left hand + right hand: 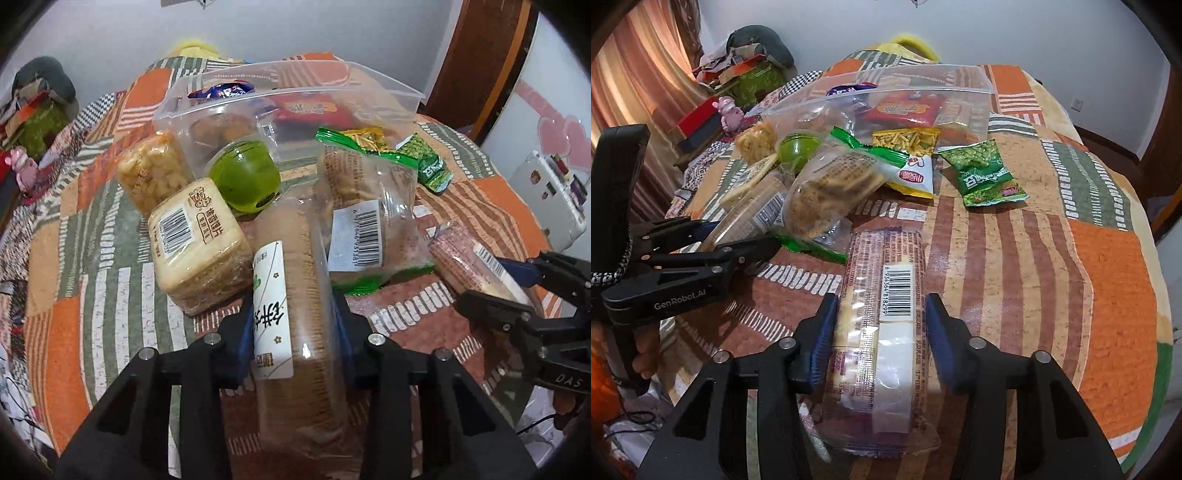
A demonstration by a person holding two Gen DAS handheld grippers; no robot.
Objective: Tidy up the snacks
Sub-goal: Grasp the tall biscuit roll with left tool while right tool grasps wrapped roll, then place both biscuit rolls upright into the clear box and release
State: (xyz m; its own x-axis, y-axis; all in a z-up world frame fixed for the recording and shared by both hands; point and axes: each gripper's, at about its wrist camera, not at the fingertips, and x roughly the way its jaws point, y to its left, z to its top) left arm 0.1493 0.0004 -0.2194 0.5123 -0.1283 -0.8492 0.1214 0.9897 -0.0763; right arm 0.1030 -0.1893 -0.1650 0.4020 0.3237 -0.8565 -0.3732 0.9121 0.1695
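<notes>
Both grippers clamped on biscuit packs, with the open zip bag waiting at the far side of the pile.

The step in hand looks like pick-up: the left gripper [291,325] is closed on the clear sleeve of brown biscuits [299,295], its 2 blue pads pressed to either side, and the right gripper [879,325] is likewise squeezed on the purple-printed cracker pack [882,317], which lies lengthwise between its fingers on the patchwork cloth [1052,258]. The next move probably calls for lifting 1 pack clear of the loose snacks and carrying it forward to the mouth of the zip bag [295,92], which sits beyond the green ball [245,177] and already holds a red packet [310,109]; the floppy opening may need steadying.
</notes>
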